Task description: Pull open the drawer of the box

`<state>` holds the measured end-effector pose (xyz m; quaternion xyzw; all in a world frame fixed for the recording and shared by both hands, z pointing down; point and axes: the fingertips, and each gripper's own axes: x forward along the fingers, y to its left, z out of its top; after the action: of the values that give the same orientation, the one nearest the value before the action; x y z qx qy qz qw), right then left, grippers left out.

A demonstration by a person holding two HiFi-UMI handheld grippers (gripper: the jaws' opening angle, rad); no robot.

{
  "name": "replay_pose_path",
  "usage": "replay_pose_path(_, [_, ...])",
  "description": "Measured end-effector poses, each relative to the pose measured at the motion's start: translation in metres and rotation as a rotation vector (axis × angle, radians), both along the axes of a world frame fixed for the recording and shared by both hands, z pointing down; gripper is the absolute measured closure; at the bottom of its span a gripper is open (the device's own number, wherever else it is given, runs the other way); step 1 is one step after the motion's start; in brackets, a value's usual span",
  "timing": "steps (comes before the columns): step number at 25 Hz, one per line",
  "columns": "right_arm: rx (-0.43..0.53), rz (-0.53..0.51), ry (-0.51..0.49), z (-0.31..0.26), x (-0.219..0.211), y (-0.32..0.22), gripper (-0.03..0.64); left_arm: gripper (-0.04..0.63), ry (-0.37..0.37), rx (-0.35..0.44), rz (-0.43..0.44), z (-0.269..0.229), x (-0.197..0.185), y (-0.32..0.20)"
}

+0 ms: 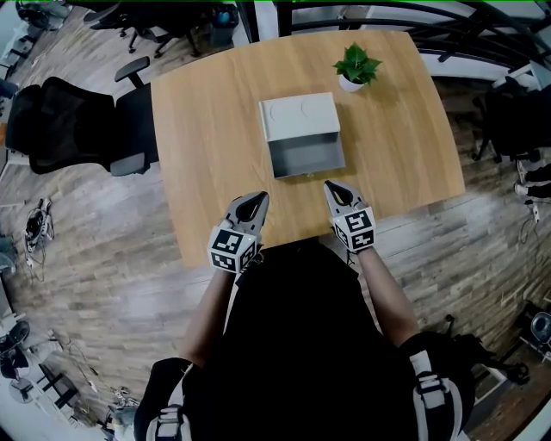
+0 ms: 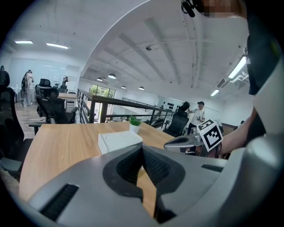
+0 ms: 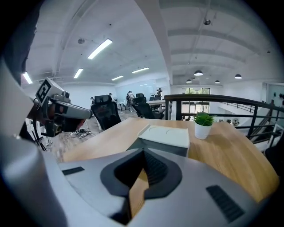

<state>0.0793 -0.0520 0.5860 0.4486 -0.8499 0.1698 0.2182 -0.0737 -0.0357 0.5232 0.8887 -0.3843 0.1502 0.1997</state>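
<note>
A white box (image 1: 300, 116) sits mid-table, and its grey drawer (image 1: 307, 158) stands pulled out toward me, empty inside. My left gripper (image 1: 257, 201) hovers over the table's front edge, below and left of the drawer, its jaws closed together on nothing. My right gripper (image 1: 331, 188) is just off the drawer's front right corner, also shut and empty. In the left gripper view the box (image 2: 119, 141) lies beyond the closed left gripper (image 2: 142, 148). The right gripper view shows the box (image 3: 165, 135) with its drawer (image 3: 171, 149) just past the right gripper (image 3: 143, 153).
A small potted plant (image 1: 355, 66) stands on the wooden table (image 1: 207, 146) behind the box, to its right. Black office chairs (image 1: 69, 129) stand off the table's left side. A dark railing (image 1: 370, 13) runs behind the table.
</note>
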Motion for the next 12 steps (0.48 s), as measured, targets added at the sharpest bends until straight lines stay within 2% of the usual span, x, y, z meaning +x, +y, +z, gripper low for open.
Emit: replay_pose_path(12, [0.103, -0.122, -0.006, -0.056, -0.007, 0.02, 0.592, 0.574, -0.005, 0.004, -0.054, -0.011, 0.006, 0.011])
